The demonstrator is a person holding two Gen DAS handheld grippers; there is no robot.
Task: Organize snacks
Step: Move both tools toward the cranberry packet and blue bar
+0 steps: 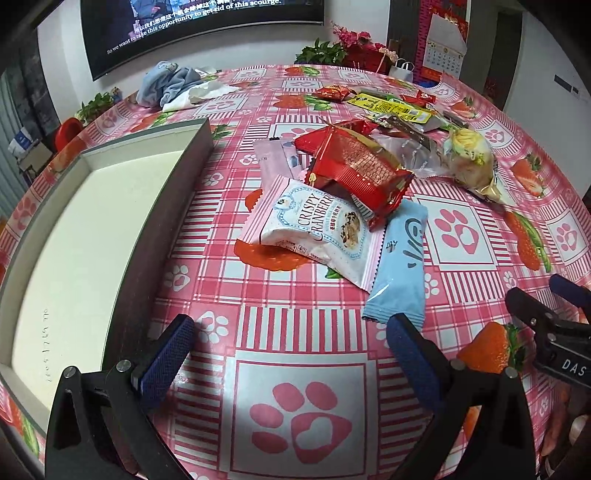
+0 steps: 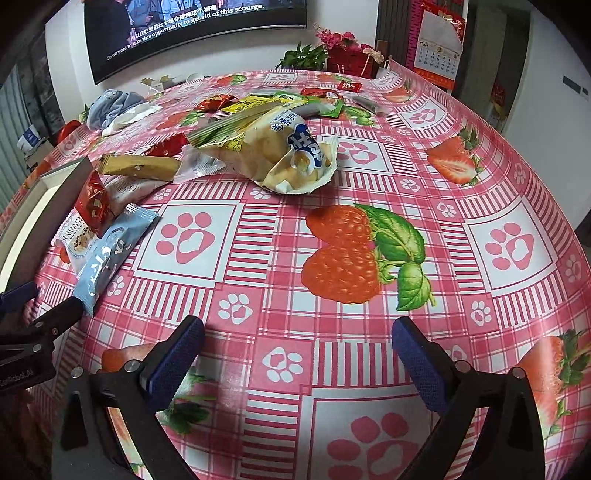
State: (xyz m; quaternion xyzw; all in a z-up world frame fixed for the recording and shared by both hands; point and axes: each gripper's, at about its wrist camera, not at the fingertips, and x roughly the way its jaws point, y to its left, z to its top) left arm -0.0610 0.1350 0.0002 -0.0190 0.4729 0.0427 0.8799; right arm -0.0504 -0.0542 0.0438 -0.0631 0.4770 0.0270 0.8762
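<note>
Both my left hand-held gripper (image 1: 291, 350) and right hand-held gripper (image 2: 297, 350) gape wide, empty; I should pinch the light-blue snack packet (image 1: 400, 258) lying just ahead, beside the empty box (image 1: 92, 221)

Far ahead: wall television (image 1: 199, 26) showing subtitles. Ahead-left: crumpled blue cloth (image 1: 168, 86) on strawberry-print tablecloth (image 2: 332, 258). Ahead-right: red flowers (image 2: 343, 48), wall calendar (image 2: 439, 55).

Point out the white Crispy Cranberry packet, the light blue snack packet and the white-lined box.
White Crispy Cranberry packet (image 1: 314, 229): left wrist view, middle of its printed front.
Light blue snack packet (image 1: 400, 266): left wrist view, middle of wrapper.
White-lined box (image 1: 74, 258): left wrist view, bare floor.
</note>
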